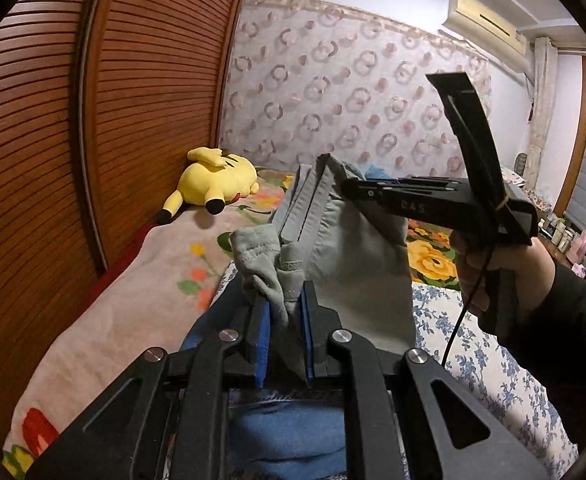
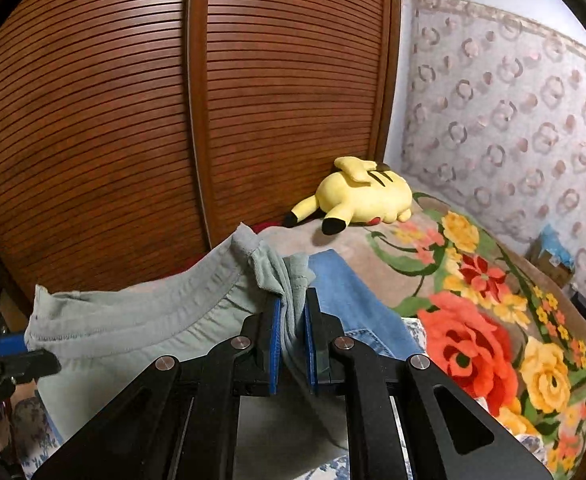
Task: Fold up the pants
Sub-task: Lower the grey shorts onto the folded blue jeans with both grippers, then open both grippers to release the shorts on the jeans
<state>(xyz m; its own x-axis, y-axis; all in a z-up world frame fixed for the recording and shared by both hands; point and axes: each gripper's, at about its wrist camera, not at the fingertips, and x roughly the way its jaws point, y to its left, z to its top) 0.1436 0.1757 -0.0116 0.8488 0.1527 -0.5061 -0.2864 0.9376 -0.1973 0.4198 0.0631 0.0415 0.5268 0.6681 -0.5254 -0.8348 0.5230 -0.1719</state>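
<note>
Light grey-green pants (image 1: 357, 256) hang lifted above the bed, stretched between both grippers. In the left wrist view, my left gripper (image 1: 287, 300) is shut on a bunched edge of the pants, with fabric pinched between its blue pads. My right gripper (image 1: 347, 189), held by a hand in a dark sleeve, clamps the far upper edge. In the right wrist view, my right gripper (image 2: 293, 300) is shut on the waistband end of the pants (image 2: 133, 320). My left gripper (image 2: 33, 360) shows at the left edge, at the other end of the band.
Blue jeans (image 2: 353, 292) lie on the bed under the pants. A yellow plush toy (image 2: 361, 196) rests on the floral blanket (image 2: 473, 320) by the brown slatted wardrobe doors (image 2: 133, 120). A patterned padded wall (image 1: 333, 80) stands behind the bed.
</note>
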